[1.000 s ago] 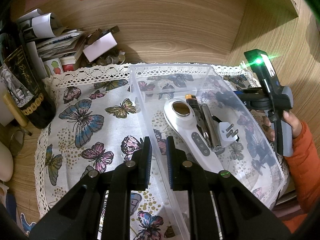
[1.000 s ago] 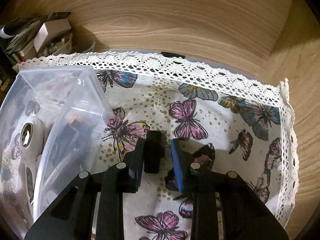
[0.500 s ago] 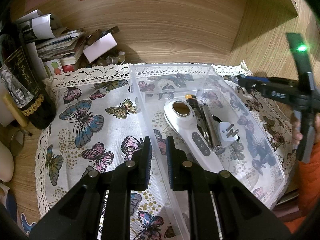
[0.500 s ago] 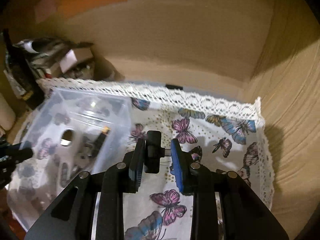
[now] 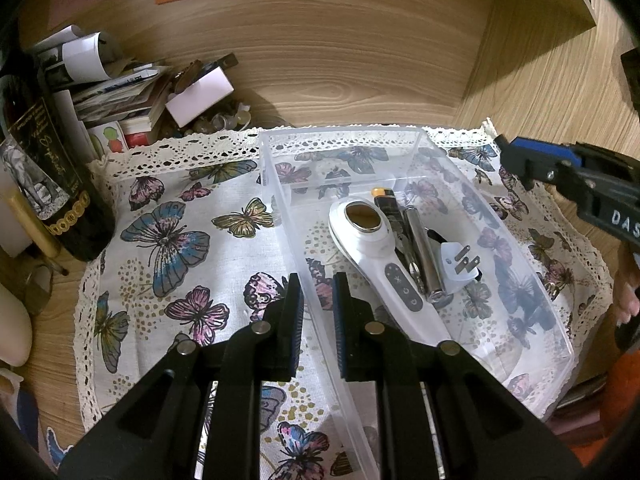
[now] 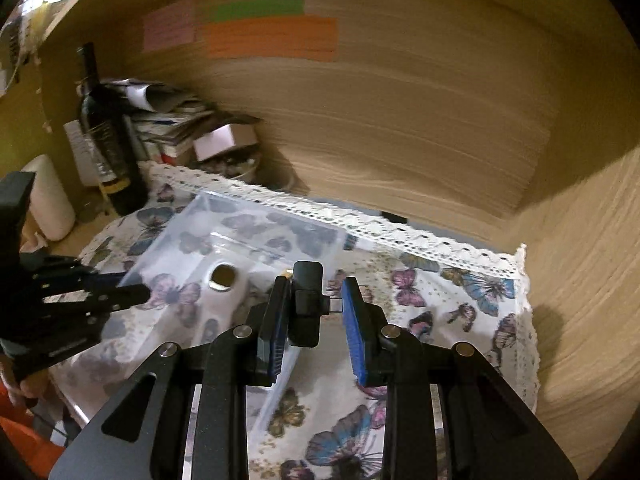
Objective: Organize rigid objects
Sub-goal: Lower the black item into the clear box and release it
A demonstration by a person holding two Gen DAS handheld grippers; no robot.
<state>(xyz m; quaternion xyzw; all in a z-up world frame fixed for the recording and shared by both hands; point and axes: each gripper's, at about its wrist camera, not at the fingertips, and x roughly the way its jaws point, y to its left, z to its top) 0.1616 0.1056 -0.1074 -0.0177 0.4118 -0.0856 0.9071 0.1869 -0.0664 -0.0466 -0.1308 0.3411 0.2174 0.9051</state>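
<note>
A clear plastic bin [image 5: 532, 280] stands on the butterfly cloth [image 5: 168, 240]. In it lie a white handheld device [image 5: 380, 256], a dark lighter with an orange tip [image 5: 386, 204], a metal cylinder [image 5: 424, 256] and a white plug adapter [image 5: 458, 260]. My left gripper [image 5: 317, 300] is shut on the bin's left wall [image 5: 296, 240]. My right gripper [image 6: 316, 312] is shut on a small black adapter [image 6: 306, 300] and holds it in the air above the bin's right side [image 6: 280, 240]. The right gripper also shows in the left wrist view [image 5: 516, 160].
A dark wine bottle [image 5: 44, 168] stands at the cloth's left edge, with stacked papers and a white box [image 5: 132, 92] behind it. Wooden walls close the back and the right. Coloured notes [image 6: 272, 36] hang on the back wall.
My right gripper has lifted the black adapter off the cloth and carried it up and left, over the bin's edge. My left gripper has kept its hold on the bin wall.
</note>
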